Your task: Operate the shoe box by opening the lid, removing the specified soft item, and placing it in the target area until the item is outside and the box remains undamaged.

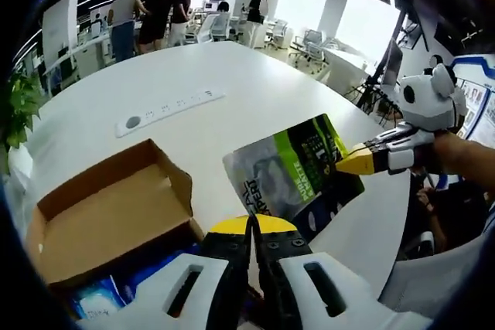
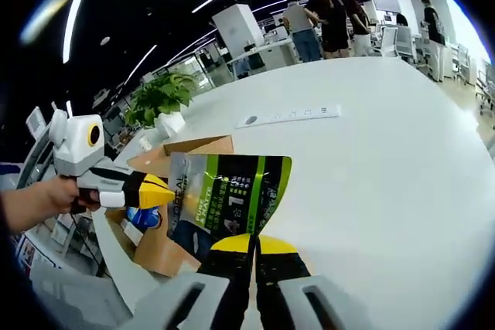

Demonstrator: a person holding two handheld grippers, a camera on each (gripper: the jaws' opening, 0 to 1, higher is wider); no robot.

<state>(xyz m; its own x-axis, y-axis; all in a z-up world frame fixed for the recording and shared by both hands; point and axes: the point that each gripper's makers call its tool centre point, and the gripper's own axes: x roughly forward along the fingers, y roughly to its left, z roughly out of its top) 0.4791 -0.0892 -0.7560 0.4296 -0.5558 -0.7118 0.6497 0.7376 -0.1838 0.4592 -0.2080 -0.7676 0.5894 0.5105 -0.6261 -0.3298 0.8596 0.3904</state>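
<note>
L gripper view: left gripper (image 1: 253, 226), yellow-tipped black fingers pressed together w/ nothing between them, hangs above the near edge of the white tabletop (image 1: 232, 75). Just left of it sits the brown cardboard shoe box (image 1: 108, 214), lid flaps open, blue-and-white packets (image 1: 97, 297) visible at its near end. The right gripper (image 1: 357, 161) reaches in from the right, its yellow fingers clamped on one edge of a grey-green-black soft foil pouch (image 1: 298, 171), held up over the tabletop, outside the box & tilted. White power strip (image 1: 170, 110) lies flat toward the middle of the tabletop. Potted green plant (image 1: 19, 110) at the left edge. People stand by desks in the background.

R gripper view: right gripper (image 2: 253, 243) grips the pouch (image 2: 228, 199) at its lower edge; pouch stands up in front of the camera. Left gripper (image 2: 158, 191) comes in from the left, tips just beside the pouch's left edge; touching or not — can't tell. Box (image 2: 182, 148) behind the pouch, near the tabletop's left edge, plant (image 2: 158, 98) beyond it.
</note>
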